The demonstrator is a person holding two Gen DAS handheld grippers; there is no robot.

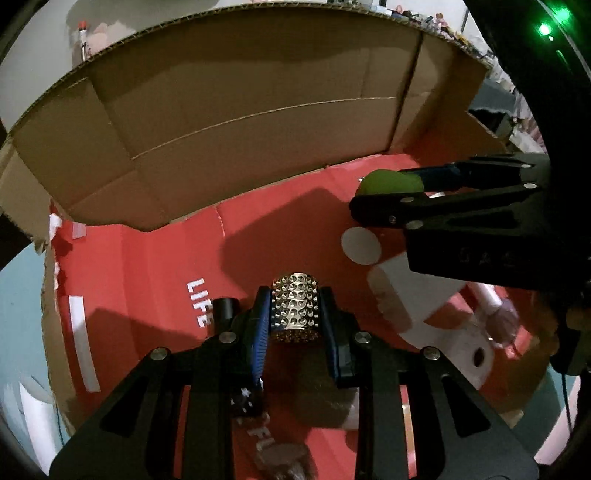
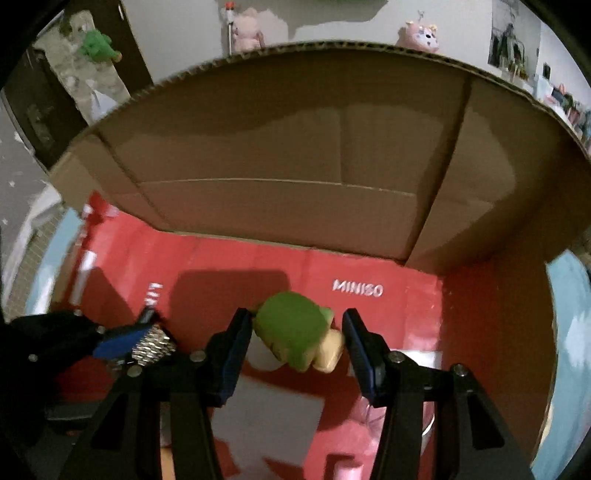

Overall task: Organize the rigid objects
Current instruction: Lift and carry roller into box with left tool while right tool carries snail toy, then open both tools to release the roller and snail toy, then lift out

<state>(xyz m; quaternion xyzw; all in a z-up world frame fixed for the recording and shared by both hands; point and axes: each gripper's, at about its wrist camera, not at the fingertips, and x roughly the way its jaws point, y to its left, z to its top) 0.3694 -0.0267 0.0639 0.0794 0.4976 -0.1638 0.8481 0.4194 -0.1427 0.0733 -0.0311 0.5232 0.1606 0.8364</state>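
The left tongs point(image 1: 295, 314) clamp a studded, gold-metallic cylinder point(image 1: 294, 306) over the red printed flap point(image 1: 147, 266) of the brown corrugated cardboard box point(image 1: 240, 110). Only the right wrist view shows the "MINISO" lettering and the green-and-cream toy point(image 2: 295, 338), perhaps a turtle, gripped between the right tongs point(image 2: 295, 343), at 3 o'clock from the cylinder.

pink plush toys point(image 2: 246, 35) and a green one point(image 2: 98, 46) sit beyond the cardboard.
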